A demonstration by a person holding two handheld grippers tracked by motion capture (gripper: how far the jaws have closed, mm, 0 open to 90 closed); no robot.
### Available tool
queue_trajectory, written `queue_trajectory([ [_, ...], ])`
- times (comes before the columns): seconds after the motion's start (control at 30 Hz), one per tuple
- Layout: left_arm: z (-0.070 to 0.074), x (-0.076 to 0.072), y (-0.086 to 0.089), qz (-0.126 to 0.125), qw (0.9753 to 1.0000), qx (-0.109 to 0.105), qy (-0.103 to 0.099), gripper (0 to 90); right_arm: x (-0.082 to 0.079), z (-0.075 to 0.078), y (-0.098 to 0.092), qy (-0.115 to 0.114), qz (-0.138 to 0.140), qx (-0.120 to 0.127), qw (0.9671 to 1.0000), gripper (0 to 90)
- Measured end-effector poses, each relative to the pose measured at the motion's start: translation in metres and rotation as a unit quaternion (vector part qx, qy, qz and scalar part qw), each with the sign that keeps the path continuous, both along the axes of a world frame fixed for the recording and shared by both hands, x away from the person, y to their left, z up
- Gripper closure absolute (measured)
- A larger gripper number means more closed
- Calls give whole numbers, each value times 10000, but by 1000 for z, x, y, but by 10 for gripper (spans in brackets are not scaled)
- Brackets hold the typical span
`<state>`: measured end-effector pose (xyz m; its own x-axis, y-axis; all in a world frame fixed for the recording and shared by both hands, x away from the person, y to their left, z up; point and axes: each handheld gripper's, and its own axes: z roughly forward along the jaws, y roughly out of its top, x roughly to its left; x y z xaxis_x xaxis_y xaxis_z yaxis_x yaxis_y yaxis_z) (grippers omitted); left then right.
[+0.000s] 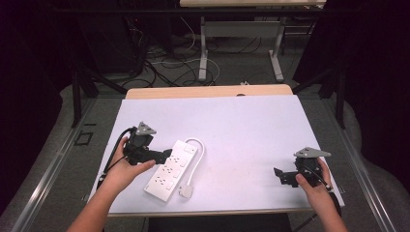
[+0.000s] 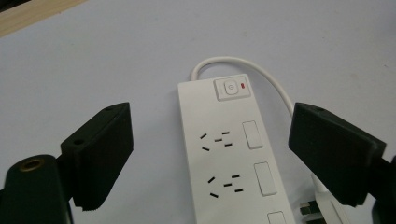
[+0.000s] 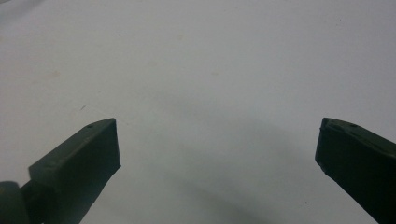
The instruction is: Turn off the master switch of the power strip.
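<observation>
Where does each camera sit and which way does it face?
High view: above the person's side, looking forward and down on the white table; forearms, left gripper, right gripper.
Left gripper view: on the left gripper, facing the white plastic power strip; open black jaws.
Right gripper view: on the right gripper, facing bare table.
High and left gripper views share the strip.

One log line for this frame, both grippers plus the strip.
left gripper: open, over power strip | right gripper: open, over bare table | strip: flat, cord looped, plug free

Dark room, grey floor point(image 1: 58, 159), cables point(image 1: 164, 63), perhaps another table point(image 1: 251, 4)
</observation>
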<state>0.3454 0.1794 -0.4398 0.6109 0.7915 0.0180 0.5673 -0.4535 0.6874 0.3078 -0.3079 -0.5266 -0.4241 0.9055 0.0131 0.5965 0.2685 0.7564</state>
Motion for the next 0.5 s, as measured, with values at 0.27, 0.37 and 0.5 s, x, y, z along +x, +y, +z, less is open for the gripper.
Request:
queue_trajectory([
  [0.27, 0, 4, -7, -145, 9998, 94, 112, 160, 0, -1, 0, 5, 25, -39, 10000, 0],
  [0.37, 0, 6, -10, -150, 9997, 47, 173, 168, 0, -2, 0, 14, 17, -40, 10000, 0],
  [0.5, 0, 9, -13, -152, 9995, 36, 277, 181, 1, -2, 1, 23, 43, -17, 10000, 0],
])
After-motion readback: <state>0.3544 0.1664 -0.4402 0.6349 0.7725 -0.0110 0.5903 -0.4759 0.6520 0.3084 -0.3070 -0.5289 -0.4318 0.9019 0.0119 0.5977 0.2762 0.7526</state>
